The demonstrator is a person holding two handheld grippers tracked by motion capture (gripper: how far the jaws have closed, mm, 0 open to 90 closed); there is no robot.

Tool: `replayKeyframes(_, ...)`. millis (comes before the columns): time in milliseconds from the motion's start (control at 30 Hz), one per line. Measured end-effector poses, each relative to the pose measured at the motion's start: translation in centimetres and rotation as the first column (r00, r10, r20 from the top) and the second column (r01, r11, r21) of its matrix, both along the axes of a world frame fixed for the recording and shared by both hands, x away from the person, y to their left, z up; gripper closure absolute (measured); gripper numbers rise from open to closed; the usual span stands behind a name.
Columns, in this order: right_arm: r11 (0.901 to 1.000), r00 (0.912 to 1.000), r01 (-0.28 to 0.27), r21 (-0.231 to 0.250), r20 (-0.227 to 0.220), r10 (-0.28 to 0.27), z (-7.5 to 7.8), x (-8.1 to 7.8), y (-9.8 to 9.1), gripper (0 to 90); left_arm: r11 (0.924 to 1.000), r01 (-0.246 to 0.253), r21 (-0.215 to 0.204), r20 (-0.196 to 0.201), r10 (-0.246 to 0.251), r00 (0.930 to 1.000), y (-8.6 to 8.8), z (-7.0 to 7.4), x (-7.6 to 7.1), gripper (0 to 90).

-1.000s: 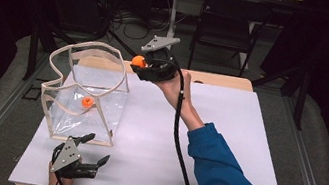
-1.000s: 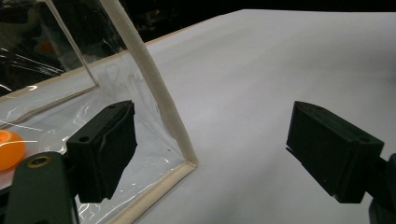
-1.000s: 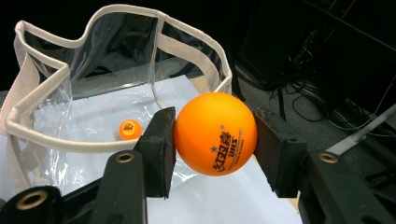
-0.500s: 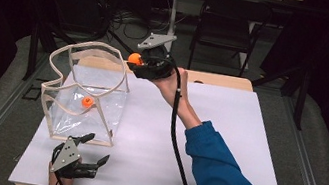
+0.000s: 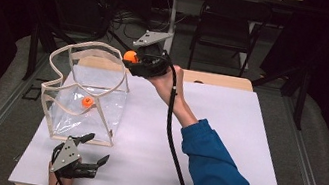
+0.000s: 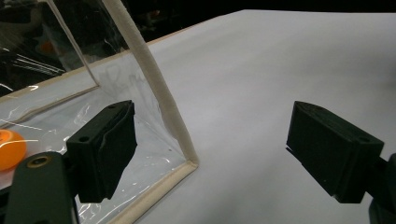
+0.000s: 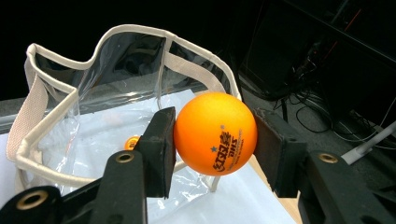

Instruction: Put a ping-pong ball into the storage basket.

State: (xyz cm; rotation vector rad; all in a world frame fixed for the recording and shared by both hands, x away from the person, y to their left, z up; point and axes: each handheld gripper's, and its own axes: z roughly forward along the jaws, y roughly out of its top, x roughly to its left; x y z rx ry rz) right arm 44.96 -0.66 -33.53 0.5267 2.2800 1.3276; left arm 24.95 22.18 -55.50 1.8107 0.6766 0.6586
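Observation:
An orange ping-pong ball (image 7: 215, 133) sits squeezed between both pads of my right gripper (image 7: 215, 140), which is shut on it. In the high view that gripper (image 5: 133, 60) holds the ball (image 5: 130, 56) just above the far right rim of a clear plastic bag with cream trim (image 5: 85, 90). A second orange ball (image 5: 87, 102) lies on the bag's bottom, also visible through the plastic (image 6: 9, 148) (image 7: 132, 142). My left gripper (image 5: 92, 149) rests on the white table near the front edge, jaws open and empty, beside the bag's near corner (image 6: 187, 163).
The white table top (image 5: 226, 133) stretches wide to the right of the bag. A black cable (image 5: 170, 134) trails from the right gripper along the blue sleeve (image 5: 219, 177). A chair (image 5: 229, 27) and floor cables stand beyond the table's far edge.
My right gripper has shifted slightly left with the ball, closer to the bag's rim. The left gripper has stayed put.

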Motion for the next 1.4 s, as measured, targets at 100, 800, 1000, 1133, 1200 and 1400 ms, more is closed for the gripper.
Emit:
replayKeyframes(100,1.0000,1.0000,-0.002,0.004,-0.002,0.002,0.0,0.1,0.2,51.1,1.0000,-0.001,-0.001,0.000,0.001,1.0000,0.0,0.0,0.0,15.8)
replayKeyframes(800,0.9998,0.9998,-0.018,0.010,0.002,0.018,0.5,0.6,2.0,51.1,1.0000,0.000,0.002,0.002,0.000,1.0000,0.2,0.0,0.0,15.8)
replayKeyframes(1000,0.9997,0.9998,-0.021,0.012,0.000,0.021,0.5,0.7,2.5,51.1,1.0000,0.000,0.002,0.002,0.000,1.0000,0.2,0.0,0.0,15.8)
replayKeyframes(1133,0.9996,0.9997,-0.025,0.010,0.001,0.025,0.4,0.7,2.8,51.1,1.0000,-0.002,0.000,0.001,0.002,1.0000,0.2,0.0,0.0,15.8)
replayKeyframes(1200,0.9996,0.9996,-0.027,0.010,0.000,0.027,0.3,0.7,3.0,51.1,1.0000,-0.001,0.001,0.001,0.001,1.0000,0.2,0.0,0.0,15.8)
replayKeyframes(1400,0.9995,0.9995,-0.032,0.005,0.000,0.032,0.1,0.8,3.5,51.1,1.0000,-0.003,-0.003,0.000,0.003,1.0000,0.2,0.0,0.0,15.8)
